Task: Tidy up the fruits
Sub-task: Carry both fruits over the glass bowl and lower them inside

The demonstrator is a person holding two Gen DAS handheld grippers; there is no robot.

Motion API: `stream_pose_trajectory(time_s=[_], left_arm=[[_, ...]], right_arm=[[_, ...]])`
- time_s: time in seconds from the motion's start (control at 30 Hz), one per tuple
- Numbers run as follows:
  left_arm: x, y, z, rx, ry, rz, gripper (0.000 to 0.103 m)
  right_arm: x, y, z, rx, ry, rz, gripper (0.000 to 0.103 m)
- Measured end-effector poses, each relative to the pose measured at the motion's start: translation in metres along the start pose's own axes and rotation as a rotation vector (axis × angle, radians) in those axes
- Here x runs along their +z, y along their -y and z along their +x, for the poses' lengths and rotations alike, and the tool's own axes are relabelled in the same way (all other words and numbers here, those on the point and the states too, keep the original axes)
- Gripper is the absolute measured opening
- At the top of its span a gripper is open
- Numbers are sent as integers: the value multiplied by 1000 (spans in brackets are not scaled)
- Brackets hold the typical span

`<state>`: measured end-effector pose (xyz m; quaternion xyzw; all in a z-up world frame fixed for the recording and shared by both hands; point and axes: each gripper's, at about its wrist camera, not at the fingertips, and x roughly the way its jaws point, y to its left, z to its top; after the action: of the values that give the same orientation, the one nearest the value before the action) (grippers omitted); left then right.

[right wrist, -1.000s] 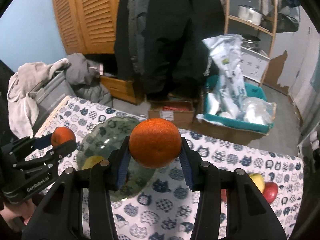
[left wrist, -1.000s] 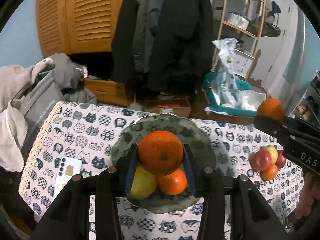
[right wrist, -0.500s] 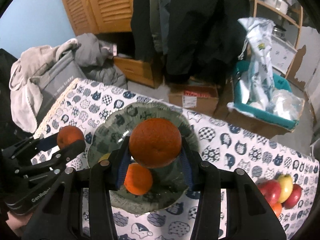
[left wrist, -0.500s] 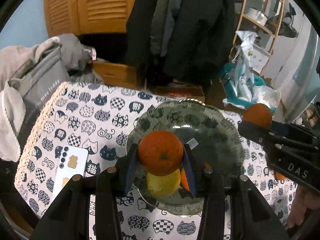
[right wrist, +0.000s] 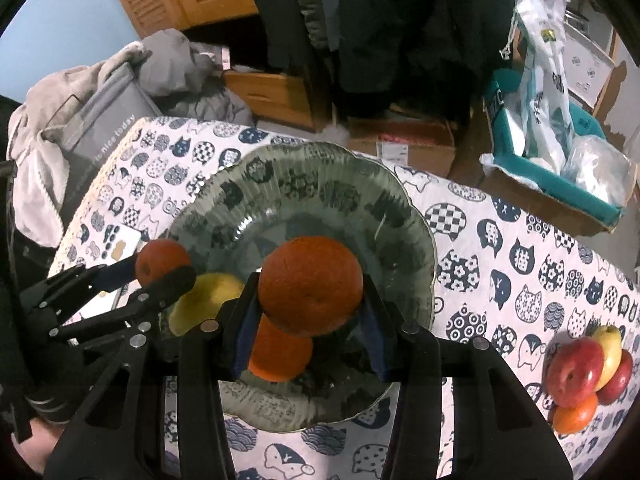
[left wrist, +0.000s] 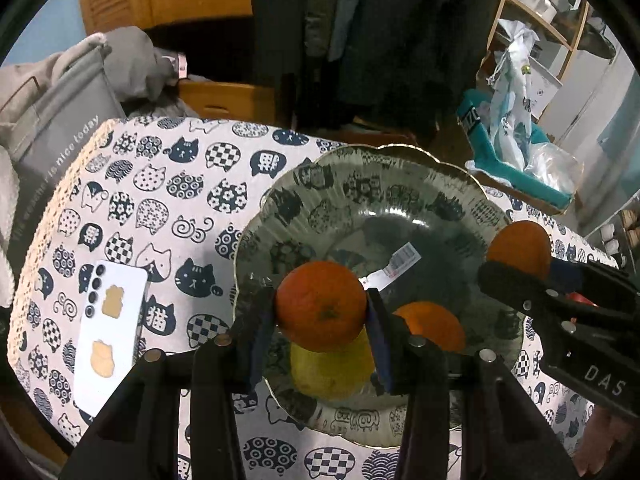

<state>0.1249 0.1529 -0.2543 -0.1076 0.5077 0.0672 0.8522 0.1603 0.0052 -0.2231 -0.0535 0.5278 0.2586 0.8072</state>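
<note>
The left hand-held gripper (left wrist: 322, 320) is pinching an orange (left wrist: 321, 305) between its blue pads, held above the near side of the glass plate (left wrist: 360, 184). The right hand-held gripper (right wrist: 308, 320) likewise pinches a second orange (right wrist: 311, 286), poised over the plate's middle. Each gripper shows in the other's view, so the two come in from opposite sides of the plate.

Under them, a yellow fruit (left wrist: 332, 368), probably a pear or lemon, and a third orange (left wrist: 432, 326) already lie in the plate. A barcode sticker (left wrist: 396, 266) sits on the glass.

The step in hand looks like delivery of both oranges into the plate. Next, each gripper needs a bare patch of glass beside the resting fruit before letting go.

Farther right on the table (right wrist: 500, 240), a small pile of apples (right wrist: 580, 368) and other fruit waits. A phone (left wrist: 108, 332) lies to the left.
</note>
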Motion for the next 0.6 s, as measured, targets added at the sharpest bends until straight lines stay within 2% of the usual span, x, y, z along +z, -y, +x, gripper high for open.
stream_pose_trajectory(time_s=[0.13, 0.2, 0.27, 0.33, 0.6], left_arm=[[0, 0, 4, -7, -2, -5, 45], [0, -1, 5, -6, -8, -11, 48], [0, -1, 6, -3, -14, -9, 61], [-2, -3, 6, 12, -15, -10, 67], [-10, -17, 0, 20, -36, -45, 67]], right_arm=[[0, 0, 4, 0, -8, -2, 46], [0, 0, 5, 1, -10, -1, 46], [0, 0, 6, 3, -11, -1, 46], [0, 1, 8, 5, -16, 2, 46], [1, -4, 25, 29, -55, 2, 46]])
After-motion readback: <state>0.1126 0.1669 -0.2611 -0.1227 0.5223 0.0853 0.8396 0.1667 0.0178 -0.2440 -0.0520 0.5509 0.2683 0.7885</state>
